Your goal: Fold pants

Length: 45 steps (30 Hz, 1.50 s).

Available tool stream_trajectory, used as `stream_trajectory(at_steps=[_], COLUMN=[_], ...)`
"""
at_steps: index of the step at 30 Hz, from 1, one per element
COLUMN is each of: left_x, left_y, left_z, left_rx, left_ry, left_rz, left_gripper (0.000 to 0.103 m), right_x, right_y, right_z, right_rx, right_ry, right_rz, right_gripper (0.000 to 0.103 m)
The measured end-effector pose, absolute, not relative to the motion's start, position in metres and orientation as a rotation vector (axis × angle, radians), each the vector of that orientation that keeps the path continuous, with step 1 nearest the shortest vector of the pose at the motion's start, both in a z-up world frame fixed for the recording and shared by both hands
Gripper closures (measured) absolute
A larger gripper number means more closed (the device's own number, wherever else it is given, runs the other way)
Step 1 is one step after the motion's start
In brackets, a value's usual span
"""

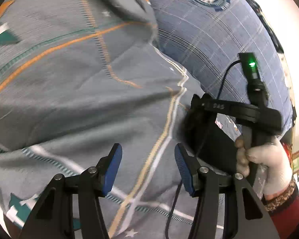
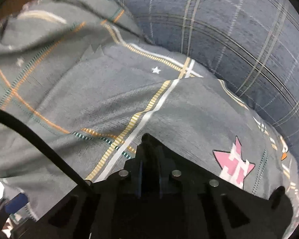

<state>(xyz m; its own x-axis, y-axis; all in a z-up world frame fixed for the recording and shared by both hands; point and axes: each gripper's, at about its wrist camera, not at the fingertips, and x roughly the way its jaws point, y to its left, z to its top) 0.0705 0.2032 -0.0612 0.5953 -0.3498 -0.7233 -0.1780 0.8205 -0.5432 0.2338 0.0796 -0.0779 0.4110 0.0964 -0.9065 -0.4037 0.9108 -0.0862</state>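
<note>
Pants (image 1: 73, 91), grey with plaid stripes, are spread over a blue checked bedcover (image 1: 219, 33), running from 7 to 1 o'clock. Left gripper (image 1: 148, 166) is held released above them; right gripper (image 2: 149, 141) is seen clenched on their fabric, hence nearer.

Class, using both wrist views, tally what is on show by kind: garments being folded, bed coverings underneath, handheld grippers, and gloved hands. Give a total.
Grey patterned pants: 1
Blue plaid bed cover: 1
Handheld grippers: 2, the left gripper, open, and the right gripper, shut on the pants
White-gloved hand: 1
Total: 5
</note>
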Motion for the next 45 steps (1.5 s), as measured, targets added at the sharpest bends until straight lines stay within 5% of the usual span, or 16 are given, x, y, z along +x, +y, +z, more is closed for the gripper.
stream_trajectory(at_steps=[11,13,24,31,33,36,37,39,45], left_x=[0.135,0.144,0.148,0.149,0.14,0.121,0.117,0.114,0.132], left_y=[0.114,0.1,-0.03,-0.139,-0.141,-0.116,-0.103,-0.08,-0.032], left_z=[-0.065,-0.067,-0.027,-0.042,-0.039,-0.028,-0.024,-0.019,-0.04], left_rx=[-0.388,-0.395,-0.32,-0.187,-0.187,-0.246,-0.269,-0.292,-0.411], left_ry=[0.999,1.008,1.029,1.094,1.106,1.098,1.091,1.062,1.094], left_rz=[-0.228,-0.301,-0.473,-0.546,-0.578,-0.639,-0.636,-0.583,-0.43], left_gripper=[0.052,0.098,0.098,0.092,0.086,0.074,0.062,0.057,0.055], right_x=[0.223,0.222,0.205,0.2,0.201,0.199,0.197,0.192,0.164], right_y=[0.043,0.039,-0.114,-0.243,-0.264,-0.276,-0.281,-0.292,-0.302], right_z=[-0.041,-0.039,-0.01,-0.039,-0.056,-0.065,-0.063,-0.054,-0.012], right_rx=[-0.113,-0.087,0.165,0.361,0.389,0.38,0.387,0.401,0.464], right_ry=[1.074,1.073,0.99,0.991,1.012,0.995,0.981,0.958,0.824], right_rz=[0.402,0.411,0.347,0.18,0.155,0.134,0.136,0.118,0.141], right_gripper=[0.092,0.092,0.092,0.091,0.087,0.061,0.059,0.058,0.058])
